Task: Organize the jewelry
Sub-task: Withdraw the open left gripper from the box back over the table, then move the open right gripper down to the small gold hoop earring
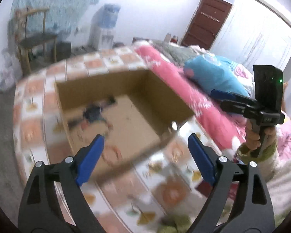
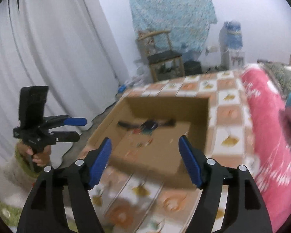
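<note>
An open cardboard box sits on the bed's checkered sheet. On its floor lies a blurred heap of dark jewelry, with a few small bright pieces beside it. My left gripper hovers open over the box's near rim, with nothing between its blue pads. My right gripper is also open and empty, above the near edge of the box, and the jewelry lies farther in. Each gripper shows in the other's view, held by a hand: the right gripper, the left gripper.
A rolled pink blanket and a blue pillow lie along the box's right side. Beyond the bed stand a wooden chair and a water dispenser. A brown door is at the back right, and white curtains hang on the left.
</note>
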Motion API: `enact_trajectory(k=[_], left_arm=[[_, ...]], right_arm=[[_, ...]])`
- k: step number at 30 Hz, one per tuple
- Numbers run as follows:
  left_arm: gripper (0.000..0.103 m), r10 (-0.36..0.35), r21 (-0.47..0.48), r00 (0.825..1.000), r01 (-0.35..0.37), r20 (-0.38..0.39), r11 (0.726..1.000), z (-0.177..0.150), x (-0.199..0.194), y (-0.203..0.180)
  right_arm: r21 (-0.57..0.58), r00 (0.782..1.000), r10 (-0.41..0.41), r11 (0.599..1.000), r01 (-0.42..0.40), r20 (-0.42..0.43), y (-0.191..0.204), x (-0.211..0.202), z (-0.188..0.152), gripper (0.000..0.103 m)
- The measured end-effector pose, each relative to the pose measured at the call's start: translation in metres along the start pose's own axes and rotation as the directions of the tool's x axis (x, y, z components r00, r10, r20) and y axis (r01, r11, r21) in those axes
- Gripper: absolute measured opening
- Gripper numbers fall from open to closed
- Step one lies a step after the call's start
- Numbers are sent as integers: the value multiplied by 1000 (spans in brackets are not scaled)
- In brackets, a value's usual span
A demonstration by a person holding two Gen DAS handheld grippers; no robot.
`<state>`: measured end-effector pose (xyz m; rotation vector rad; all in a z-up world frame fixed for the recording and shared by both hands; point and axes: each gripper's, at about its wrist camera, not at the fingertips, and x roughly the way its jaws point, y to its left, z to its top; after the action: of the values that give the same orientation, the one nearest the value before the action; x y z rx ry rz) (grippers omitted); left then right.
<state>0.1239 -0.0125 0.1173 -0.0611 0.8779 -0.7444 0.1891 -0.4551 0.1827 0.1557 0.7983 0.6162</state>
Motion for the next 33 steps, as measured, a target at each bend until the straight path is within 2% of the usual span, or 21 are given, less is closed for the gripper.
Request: enact_trajectory(k=[3, 6, 11, 14, 17, 19, 21, 23, 25, 30, 33], left_arm=[[85, 74, 17, 995, -73, -60, 997, -35, 12, -5], [85, 118, 9, 987, -117, -112, 993, -67, 30, -6], [85, 124, -69, 980, -136, -153, 988, -104, 61, -1], [85, 203, -2, 968, -205, -149, 979, -114, 77, -10], [81, 255, 62, 958, -249, -131, 967, -118, 88, -18], [78, 318, 115, 941, -305, -118, 945, -120, 97, -22], [71, 358, 136, 927, -342, -113, 930, -119, 103, -21], [68, 380, 142, 918, -364, -110, 921, -118, 107, -19], [62, 383, 126, 918, -370, -103, 920, -117, 107, -15], [56, 371, 94, 924, -362, -98, 927, -115, 110, -4], [54, 377, 91, 920, -369, -103, 925, -117, 110, 4]], right_arm=[[42, 999, 12, 999, -10, -37, 4, 5, -20, 71], [114, 996, 22, 993, -12, -88, 1, 16, -42, 71], [291, 988, 46, 957, 0, -149, -16, 37, -75, 71], [340, 983, 36, 940, 28, -181, -21, 49, -89, 71], [329, 979, 5, 942, 64, -204, -14, 62, -95, 70], [298, 973, -15, 951, 86, -231, -4, 73, -98, 65], [258, 966, -47, 959, 115, -255, 5, 83, -101, 58], [213, 956, -82, 966, 146, -283, 14, 97, -106, 49], [194, 953, -91, 969, 152, -289, 19, 104, -108, 44], [176, 948, -89, 973, 148, -305, 25, 120, -108, 26], [159, 947, -85, 977, 140, -311, 30, 129, -105, 20]])
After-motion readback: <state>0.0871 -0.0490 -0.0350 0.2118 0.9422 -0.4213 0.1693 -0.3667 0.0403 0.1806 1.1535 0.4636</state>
